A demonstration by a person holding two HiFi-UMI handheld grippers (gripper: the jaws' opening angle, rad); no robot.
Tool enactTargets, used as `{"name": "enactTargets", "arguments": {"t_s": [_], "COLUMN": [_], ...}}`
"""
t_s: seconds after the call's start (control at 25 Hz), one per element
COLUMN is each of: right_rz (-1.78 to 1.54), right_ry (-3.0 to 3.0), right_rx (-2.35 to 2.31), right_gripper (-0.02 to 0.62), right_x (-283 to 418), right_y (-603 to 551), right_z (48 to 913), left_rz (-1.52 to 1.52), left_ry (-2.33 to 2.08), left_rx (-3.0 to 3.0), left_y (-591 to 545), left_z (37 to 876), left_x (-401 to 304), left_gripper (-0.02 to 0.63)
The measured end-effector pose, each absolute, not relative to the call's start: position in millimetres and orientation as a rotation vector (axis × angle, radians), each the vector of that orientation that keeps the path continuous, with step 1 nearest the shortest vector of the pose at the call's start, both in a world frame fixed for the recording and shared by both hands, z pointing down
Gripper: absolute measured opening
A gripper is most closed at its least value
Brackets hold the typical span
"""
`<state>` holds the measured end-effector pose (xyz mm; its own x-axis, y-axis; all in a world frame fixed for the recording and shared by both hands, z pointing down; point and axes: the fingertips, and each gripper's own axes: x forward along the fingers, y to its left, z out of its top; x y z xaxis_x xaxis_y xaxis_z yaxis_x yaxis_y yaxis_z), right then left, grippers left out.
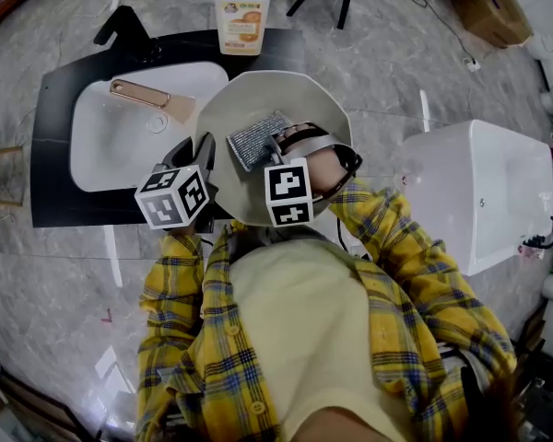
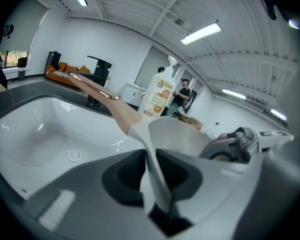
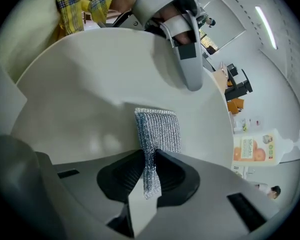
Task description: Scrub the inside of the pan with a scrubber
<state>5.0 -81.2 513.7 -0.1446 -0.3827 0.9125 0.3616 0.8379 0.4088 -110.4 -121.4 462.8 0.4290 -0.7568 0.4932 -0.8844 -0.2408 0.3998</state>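
Head view looks down on a grey marbled floor (image 1: 55, 320) and a black rectangular counter (image 1: 53, 136) holding a white oval sink basin (image 1: 101, 150). A white rectangular tub (image 1: 484, 187) stands well apart from the counter, on the right. The person wears a yellow plaid shirt (image 1: 387, 274) over a cream top.

A cream-coloured round pan (image 1: 286, 95) is held over the sink's right end, its inside turned up toward the camera. Its tan wooden handle (image 1: 143, 93) reaches left across the basin. A white plastic soap bottle with an orange label (image 1: 243, 12) stands on the counter just behind the pan.

The left gripper (image 1: 201, 150), carrying a cube of black-and-white square markers, is at the pan's near-left edge. In the left gripper view its jaws are pressed together on the pan's thin rim, which runs edge-on between the pads.

The right gripper (image 1: 269, 152) reaches into the pan from the near side. In the right gripper view its jaws are clamped on the lower edge of a silver woven-metal rectangular scrubber (image 3: 157, 131). The scrubber stands up from the pads, and its free end lies against the pan's inside surface, near the middle. The left gripper shows there on the far rim.
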Motion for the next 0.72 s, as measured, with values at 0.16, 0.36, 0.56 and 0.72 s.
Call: {"name": "enactTargets", "arguments": {"t_s": [0.16, 0.36, 0.56, 0.72], "right_rz": [-0.622, -0.595, -0.566, -0.526], "right_ry": [-1.574, -1.554, -1.549, -1.547], "right_rx": [-0.035, -0.105, -0.15, -0.202], "right_gripper": [0.08, 0.08, 0.08, 0.078], "right_x": [6.8, 10.2, 13.3, 17.3], "right_y": [-75.7, -65.8, -58.0, -48.8], "right_z": [514.7, 515.3, 514.6, 513.3], "left_rz": [0.249, 0.26, 0.244, 0.258], "left_ry": [-1.366, -1.369, -1.359, -1.364], "left_rx": [2.058, 2.06, 2.086, 2.073], "left_y": [-122.6, -122.1, -124.5, -123.7], "left_z": [465.2, 464.9, 468.3, 466.5], "left_x": [-109.3, -109.6, -108.7, -108.7], "left_gripper": [0.051, 0.051, 0.051, 0.051]}}
